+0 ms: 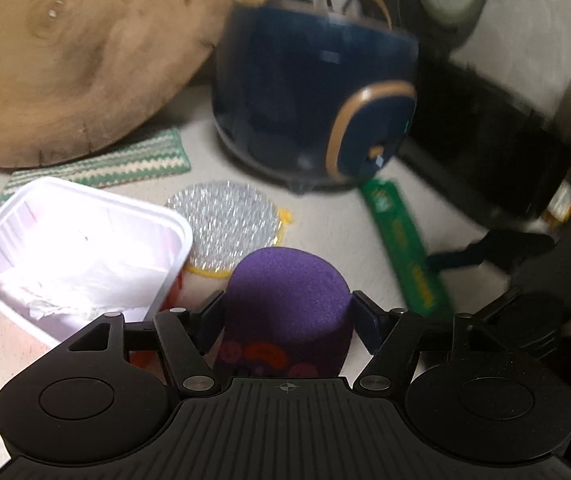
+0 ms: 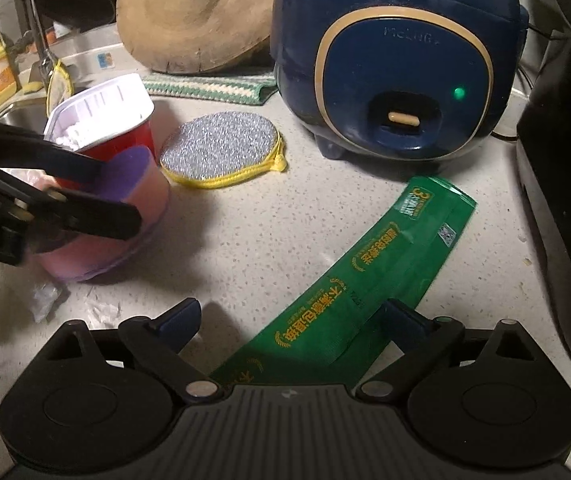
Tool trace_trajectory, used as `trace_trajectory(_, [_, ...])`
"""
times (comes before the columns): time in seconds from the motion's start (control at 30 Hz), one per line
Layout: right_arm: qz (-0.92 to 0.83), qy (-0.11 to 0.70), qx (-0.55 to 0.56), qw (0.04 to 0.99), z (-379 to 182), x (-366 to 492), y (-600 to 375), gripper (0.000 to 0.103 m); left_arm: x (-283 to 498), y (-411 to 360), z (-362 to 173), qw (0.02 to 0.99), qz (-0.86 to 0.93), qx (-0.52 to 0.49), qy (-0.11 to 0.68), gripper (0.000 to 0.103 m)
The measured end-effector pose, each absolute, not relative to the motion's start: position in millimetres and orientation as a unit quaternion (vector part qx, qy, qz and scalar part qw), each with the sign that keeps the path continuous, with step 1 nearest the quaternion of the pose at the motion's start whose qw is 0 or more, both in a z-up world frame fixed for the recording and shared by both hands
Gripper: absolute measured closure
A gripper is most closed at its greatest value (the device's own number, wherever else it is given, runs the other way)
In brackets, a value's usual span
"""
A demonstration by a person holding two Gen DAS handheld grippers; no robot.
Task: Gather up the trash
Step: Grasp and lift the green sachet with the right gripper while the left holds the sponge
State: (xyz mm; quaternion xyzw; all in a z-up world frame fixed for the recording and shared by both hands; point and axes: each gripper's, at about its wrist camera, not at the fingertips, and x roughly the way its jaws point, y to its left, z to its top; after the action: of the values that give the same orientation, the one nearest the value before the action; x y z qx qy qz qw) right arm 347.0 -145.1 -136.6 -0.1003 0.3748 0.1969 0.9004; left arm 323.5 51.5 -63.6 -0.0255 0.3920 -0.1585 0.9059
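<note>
My left gripper (image 1: 287, 316) is shut on a purple-lidded pink cup (image 1: 285, 304); in the right wrist view the cup (image 2: 133, 208) stands on the counter between the left fingers (image 2: 85, 168). A red cup with a white rim (image 2: 105, 120), holding crumpled tissue, stands right behind it and also shows in the left wrist view (image 1: 73, 248). A long green wrapper (image 2: 365, 280) lies flat on the counter. My right gripper (image 2: 289, 320) is open, its fingers on either side of the wrapper's near end.
A blue rice cooker (image 2: 397, 60), a silver scouring pad (image 2: 219, 148), a round wooden board (image 2: 193, 12) on a green striped cloth (image 2: 213, 88), a black appliance (image 2: 565, 180) at right, a sink with a tap (image 2: 25, 20) at left, and paper scraps (image 2: 101, 312).
</note>
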Motion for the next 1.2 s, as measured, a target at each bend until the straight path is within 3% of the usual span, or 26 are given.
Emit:
trace_trajectory(0.07, [0.194, 0.366, -0.099, 0.905, -138, 347, -141, 0.009, 316, 56, -52, 0.913, -0.149, -0.049, 0.377, 0.031])
trace_trajectory(0.17, [0.186, 0.349, -0.106, 0.912, -138, 344, -134, 0.027, 301, 71, -34, 0.923, -0.133, -0.085, 0.35, 0.031])
trace_trajectory(0.2, [0.18, 0.343, -0.112, 0.915, -138, 343, -132, 0.044, 294, 77, -29, 0.926, -0.128, -0.096, 0.341, 0.031])
trace_trajectory(0.27, [0.171, 0.339, -0.117, 0.918, -135, 340, -128, 0.058, 279, 91, -17, 0.932, -0.113, -0.115, 0.326, 0.031])
trace_trajectory(0.33, [0.166, 0.339, -0.104, 0.92, -130, 335, -128, 0.085, 262, 105, -8, 0.936, -0.099, -0.123, 0.313, 0.031])
trace_trajectory(0.37, [0.167, 0.339, -0.1, 0.92, -126, 332, -126, 0.09, 251, 113, -4, 0.939, -0.091, -0.125, 0.306, 0.031])
trace_trajectory(0.57, [0.149, 0.313, -0.078, 0.935, -92, 298, -115, 0.101, 185, 173, 8, 0.942, -0.069, -0.165, 0.285, 0.031])
trace_trajectory(0.93, [0.204, 0.288, -0.042, 0.935, -48, 225, -58, 0.102, 44, 268, 4, 0.943, 0.002, -0.212, 0.255, 0.031])
trace_trajectory(1.2, [0.221, 0.294, -0.04, 0.929, -61, 171, -43, 0.101, -15, 298, -18, 0.929, 0.022, -0.263, 0.258, 0.031])
